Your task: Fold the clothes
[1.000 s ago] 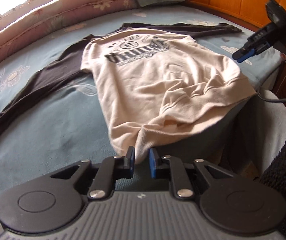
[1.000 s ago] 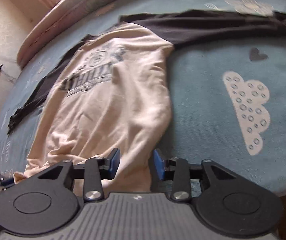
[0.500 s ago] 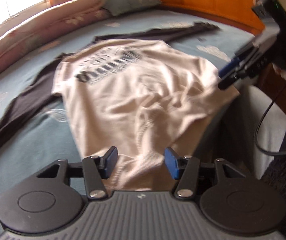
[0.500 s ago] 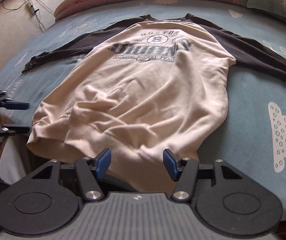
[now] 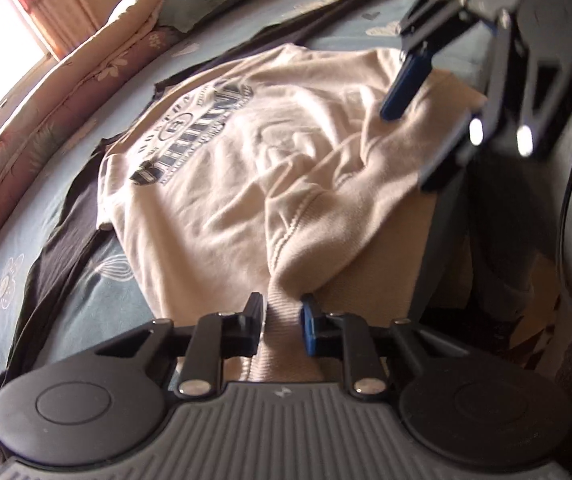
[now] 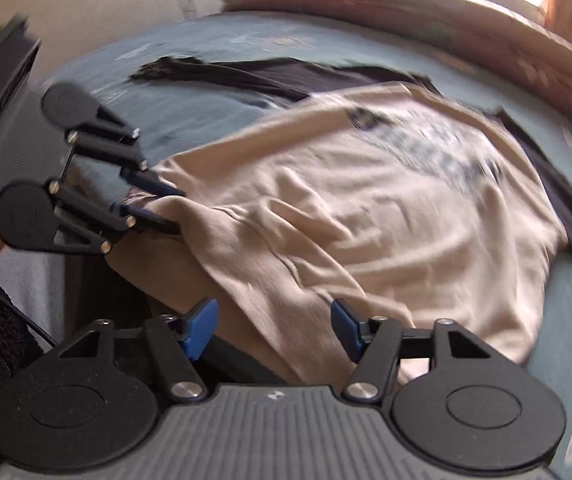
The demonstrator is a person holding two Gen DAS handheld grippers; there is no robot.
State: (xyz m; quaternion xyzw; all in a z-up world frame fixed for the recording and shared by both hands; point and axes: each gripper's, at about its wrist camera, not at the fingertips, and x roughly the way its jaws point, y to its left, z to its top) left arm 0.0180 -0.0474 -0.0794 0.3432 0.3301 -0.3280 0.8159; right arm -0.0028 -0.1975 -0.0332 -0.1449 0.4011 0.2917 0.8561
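Left gripper (image 5: 281, 326) is closing, pads pinching the sweatshirt's (image 5: 269, 152) near hem at the bed (image 5: 65, 280) edge; right gripper (image 6: 271, 328) is opening, astride the hem, ungripped. I fear lifting one-sided will bunch the cloth.

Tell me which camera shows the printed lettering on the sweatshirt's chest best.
The left wrist view: the lettering on the sweatshirt is sharp enough to make out. In the right wrist view the same print is smeared by motion blur and unreadable.
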